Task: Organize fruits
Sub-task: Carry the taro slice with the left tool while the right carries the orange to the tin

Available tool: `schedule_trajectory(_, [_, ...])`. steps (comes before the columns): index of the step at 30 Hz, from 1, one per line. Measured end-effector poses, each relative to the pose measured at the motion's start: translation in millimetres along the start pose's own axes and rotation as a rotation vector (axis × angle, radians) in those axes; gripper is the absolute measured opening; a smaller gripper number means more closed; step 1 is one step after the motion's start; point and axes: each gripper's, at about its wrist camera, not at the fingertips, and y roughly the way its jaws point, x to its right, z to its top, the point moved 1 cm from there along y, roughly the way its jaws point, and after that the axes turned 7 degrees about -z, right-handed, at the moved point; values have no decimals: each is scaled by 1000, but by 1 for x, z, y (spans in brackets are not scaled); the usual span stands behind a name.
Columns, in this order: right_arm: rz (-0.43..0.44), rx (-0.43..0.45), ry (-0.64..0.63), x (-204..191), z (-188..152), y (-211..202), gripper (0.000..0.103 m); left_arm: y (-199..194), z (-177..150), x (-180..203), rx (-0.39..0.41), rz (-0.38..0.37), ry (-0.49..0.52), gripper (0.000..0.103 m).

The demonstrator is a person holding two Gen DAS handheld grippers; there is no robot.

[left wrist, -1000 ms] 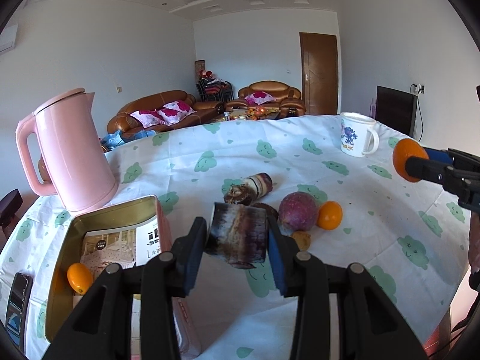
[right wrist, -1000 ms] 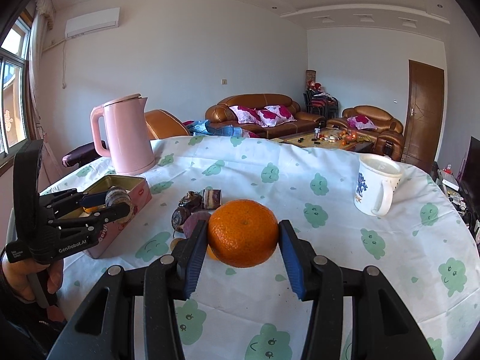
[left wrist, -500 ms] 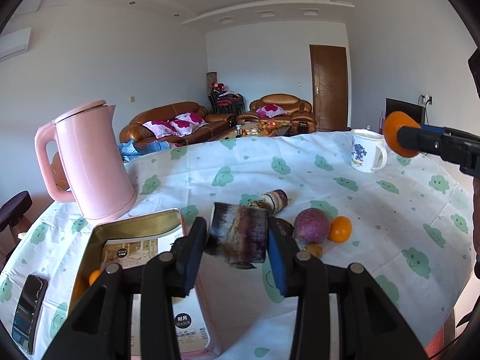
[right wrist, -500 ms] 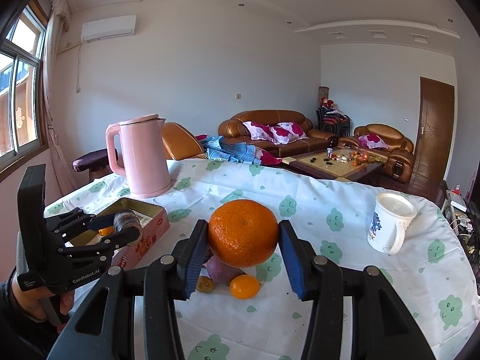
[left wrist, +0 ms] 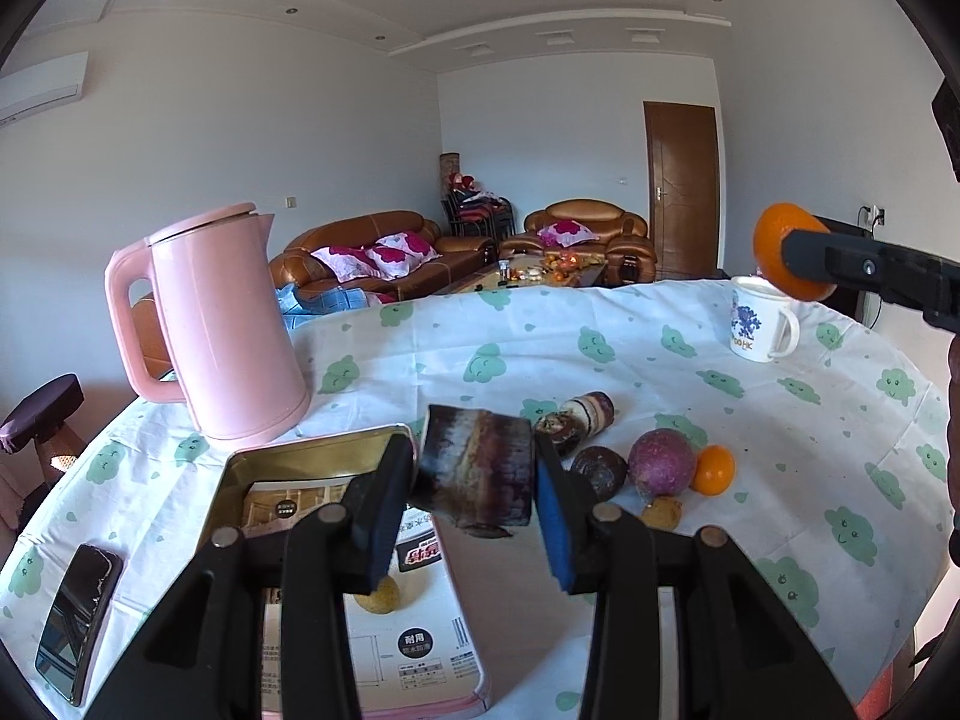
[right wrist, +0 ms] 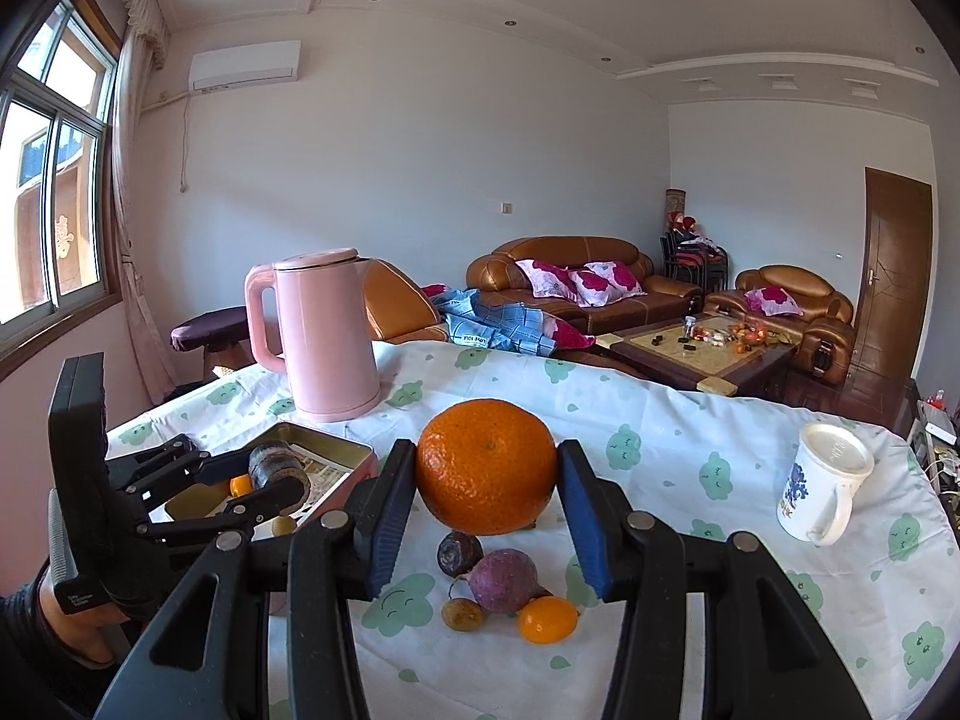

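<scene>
The left gripper (left wrist: 474, 495) pinches a dark, purple-brown chunk of sugarcane (left wrist: 477, 474) between its blue pads, the piece lifted off the table and hanging over the far right corner of the open tin box (left wrist: 312, 468). That position suggests the box is the collecting place: a small orange fruit (right wrist: 241, 485) and a yellowish small fruit (left wrist: 377, 594) already lie inside it, on printed paper that lines the bottom. The box sits at the near left of the table, just in front of the pink kettle (left wrist: 222, 324), with a phone (left wrist: 78, 612) lying flat beside it to the left.

The right gripper (right wrist: 487, 501) holds a large orange (right wrist: 487, 465) squeezed at its widest part, raised well above the tablecloth (right wrist: 690, 516), probably waiting its turn while the left side unloads. Gripping at the equator keeps the round fruit from rolling out.

Below it, near the middle of the table, the unsorted fruits stay clustered: a purple passion fruit (right wrist: 503, 579), a darker round fruit (right wrist: 459, 552), a small kumquat (right wrist: 547, 618), a brownish-yellow fruit (right wrist: 462, 613), and another sugarcane piece (left wrist: 579, 414) lying on its side farther back. A white mug (right wrist: 825, 492) stands apart on the far right, clear of the work
</scene>
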Motion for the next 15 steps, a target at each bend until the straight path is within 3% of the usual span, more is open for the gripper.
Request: schedule_trajectory(15, [62,6,0,-30,2,16,49,-10,3,-21,24,54,-26,41])
